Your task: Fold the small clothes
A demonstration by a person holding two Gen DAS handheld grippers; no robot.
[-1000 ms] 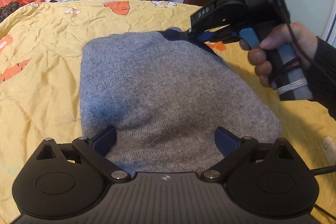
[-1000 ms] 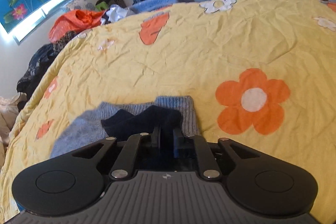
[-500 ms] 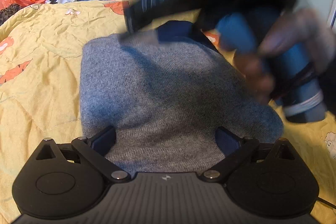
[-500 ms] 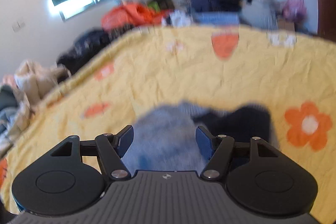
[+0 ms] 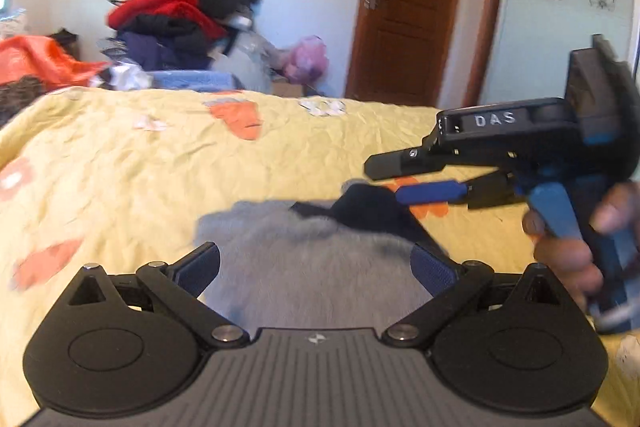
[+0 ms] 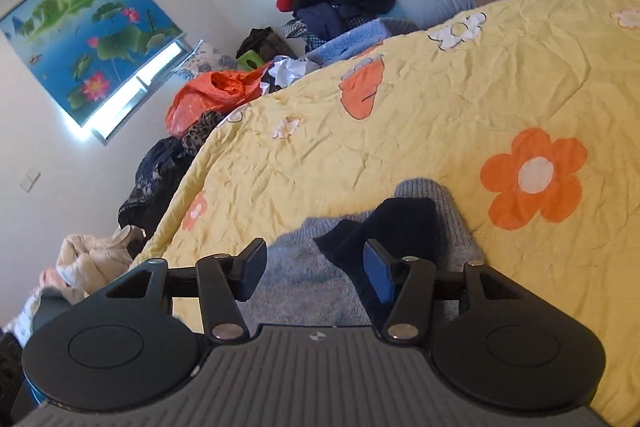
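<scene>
Left wrist view shows the folded grey knit sweater (image 5: 316, 267) flat on the wrinkled yellow quilt (image 5: 120, 179), wide bare quilt around it, beneath the spread, empty left gripper (image 5: 316, 263). Only this view shows the hand (image 5: 572, 247) carrying the right gripper (image 6: 314, 267), jaws apart, released above the dark collar (image 6: 384, 223).

The raised white letters "DAS" stand on the black body of the right gripper (image 5: 416, 173), seen from the left wrist. No other writing can be read anywhere.
</scene>
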